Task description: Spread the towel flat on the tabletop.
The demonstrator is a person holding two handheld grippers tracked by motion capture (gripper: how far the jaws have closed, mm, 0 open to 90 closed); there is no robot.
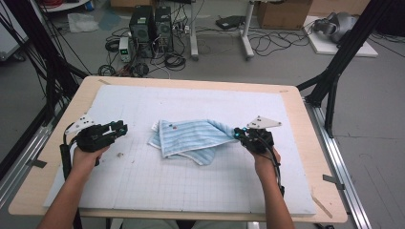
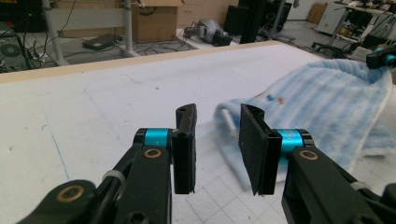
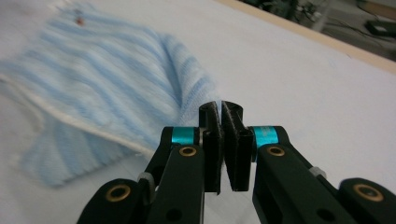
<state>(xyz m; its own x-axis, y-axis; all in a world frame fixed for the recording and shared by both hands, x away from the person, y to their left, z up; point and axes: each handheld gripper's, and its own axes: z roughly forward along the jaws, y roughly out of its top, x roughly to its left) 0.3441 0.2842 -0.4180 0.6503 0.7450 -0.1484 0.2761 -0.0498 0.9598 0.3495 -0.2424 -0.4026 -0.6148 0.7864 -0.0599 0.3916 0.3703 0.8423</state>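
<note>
A: Starting nearest the person: what is the right gripper (image 1: 237,135) doing?

B: Its jaws are pressing together on the towel's (image 1: 188,137) right-hand corner, pinching a fold of the cloth. In the right gripper view the pads are meeting with pile bunched just beyond them, toward eleven o'clock.

A: And the left gripper (image 1: 122,128)?

B: It is hovering apart from the cloth with its jaws standing narrowly parted and nothing between them. The towel's near edge is lying ahead of its fingertips, at about three o'clock in the high view.

A: So which hand is closer?

B: The right one; it is already touching. The left is sitting near but clear of the cloth.

A: How is the towel lying?

B: Its long axis is running from nine to three o'clock across the middle of the white mat (image 1: 143,181). It is looking soft, pale blue with fine stripes and a cream border, partly folded over itself and rumpled, with a small label at its left end.
</note>
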